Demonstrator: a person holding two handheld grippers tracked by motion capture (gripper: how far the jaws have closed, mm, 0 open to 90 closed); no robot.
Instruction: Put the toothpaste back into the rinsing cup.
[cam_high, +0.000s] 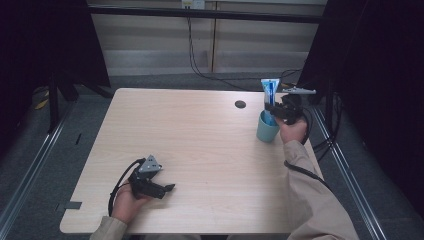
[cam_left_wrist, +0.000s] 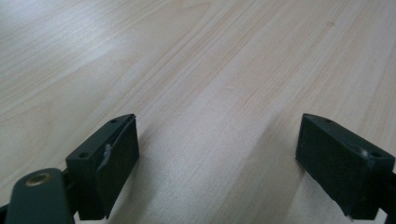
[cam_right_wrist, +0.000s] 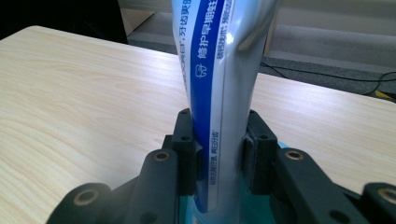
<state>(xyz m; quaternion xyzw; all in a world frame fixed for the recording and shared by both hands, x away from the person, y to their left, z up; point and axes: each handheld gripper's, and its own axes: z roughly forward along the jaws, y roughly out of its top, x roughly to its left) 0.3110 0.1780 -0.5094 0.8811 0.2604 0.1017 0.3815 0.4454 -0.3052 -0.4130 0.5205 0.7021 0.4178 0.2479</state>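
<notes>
Right fingers: closed on the tube, one pad on each flat side; both pads press against its white and blue skin.
Tube: upright, lower end inside the cup, upper part rising above the cup rim; blue band with printed characters faces the right gripper view.
Tube place: in the cup, held at the level just above the cup rim.
Right gripper: just beside the cup, on its right in the high view, with the grey plate on top and a cable trailing away from the cup.
Right hand: behind the gripper, next to the cup, sleeve running toward the near tabletop edge.
Cup: light blue, standing upright on the tabletop, near its far right corner; a dark round hole lies just left of the cup in the high view.
Left fingers: wide apart, nothing between them; bare wood shows in the gap.
Left gripper: well apart from the cup, near the tabletop corner diagonally opposite, lying low on the wood with fingers pointing toward the cup side.
Left hand: behind that gripper, farther from the cup, at the near tabletop edge.
</notes>
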